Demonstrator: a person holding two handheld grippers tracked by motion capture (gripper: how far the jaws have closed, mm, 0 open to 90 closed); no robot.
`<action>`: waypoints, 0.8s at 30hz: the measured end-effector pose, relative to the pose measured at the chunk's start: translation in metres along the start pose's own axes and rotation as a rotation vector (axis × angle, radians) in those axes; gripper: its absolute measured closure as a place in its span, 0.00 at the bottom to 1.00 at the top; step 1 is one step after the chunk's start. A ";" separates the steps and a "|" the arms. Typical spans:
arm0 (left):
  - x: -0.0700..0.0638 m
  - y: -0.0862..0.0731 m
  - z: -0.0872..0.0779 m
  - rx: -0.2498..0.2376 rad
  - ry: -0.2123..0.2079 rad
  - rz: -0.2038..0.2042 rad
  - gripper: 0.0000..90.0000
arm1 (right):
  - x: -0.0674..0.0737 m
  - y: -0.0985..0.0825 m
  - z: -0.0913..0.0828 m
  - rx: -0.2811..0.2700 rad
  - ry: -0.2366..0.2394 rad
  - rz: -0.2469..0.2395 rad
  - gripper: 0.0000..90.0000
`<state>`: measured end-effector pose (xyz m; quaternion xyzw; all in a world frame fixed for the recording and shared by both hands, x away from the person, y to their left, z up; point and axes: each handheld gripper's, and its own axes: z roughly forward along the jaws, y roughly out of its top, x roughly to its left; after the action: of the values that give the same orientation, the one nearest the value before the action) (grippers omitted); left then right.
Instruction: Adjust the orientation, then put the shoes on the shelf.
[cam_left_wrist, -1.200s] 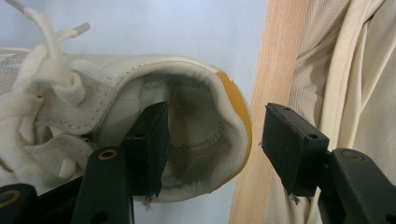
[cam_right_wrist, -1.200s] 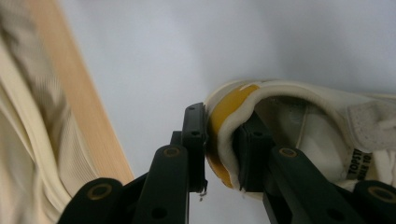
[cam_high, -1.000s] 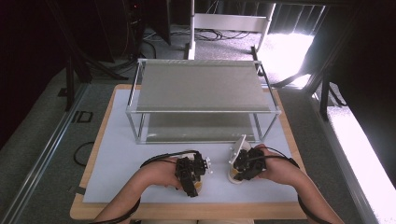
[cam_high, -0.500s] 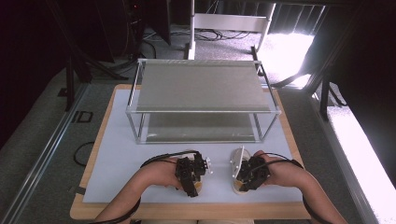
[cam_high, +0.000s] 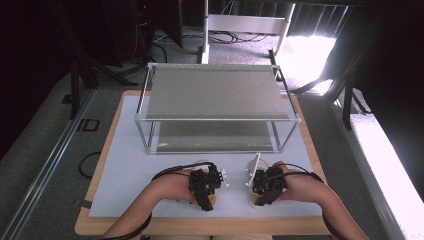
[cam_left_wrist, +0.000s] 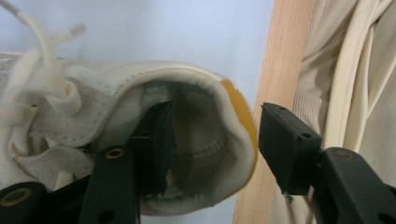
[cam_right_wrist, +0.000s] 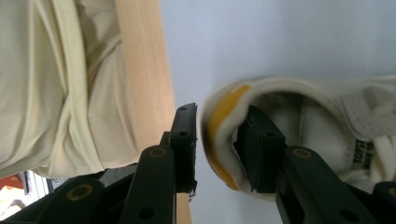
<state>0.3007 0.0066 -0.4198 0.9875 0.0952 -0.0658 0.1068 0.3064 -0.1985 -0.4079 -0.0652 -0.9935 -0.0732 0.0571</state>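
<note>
Left gripper view: left shoe (cam_left_wrist: 140, 135) sits at the table's (cam_high: 130, 165) near edge, my left gripper (cam_left_wrist: 212, 149) straddling its heel, jaws closing in, outer pad not touching. Right gripper (cam_right_wrist: 217, 149) has just eased apart around the right shoe's (cam_right_wrist: 299, 121) heel. Step, I'd say: setting the pair down. Next: release both, back out.
</note>
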 end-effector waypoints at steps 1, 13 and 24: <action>0.000 0.000 0.000 -0.004 0.000 0.003 0.52 | 0.000 0.000 0.000 0.009 0.002 0.005 0.77; -0.004 0.000 0.008 0.028 0.005 0.105 0.68 | 0.001 0.001 0.005 0.031 0.002 -0.038 0.81; -0.005 -0.003 0.004 0.017 -0.041 0.189 0.85 | 0.002 0.006 0.002 0.052 0.015 -0.097 0.84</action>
<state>0.2945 0.0074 -0.4234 0.9914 -0.0010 -0.0763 0.1061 0.3050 -0.1916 -0.4089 -0.0151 -0.9966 -0.0504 0.0627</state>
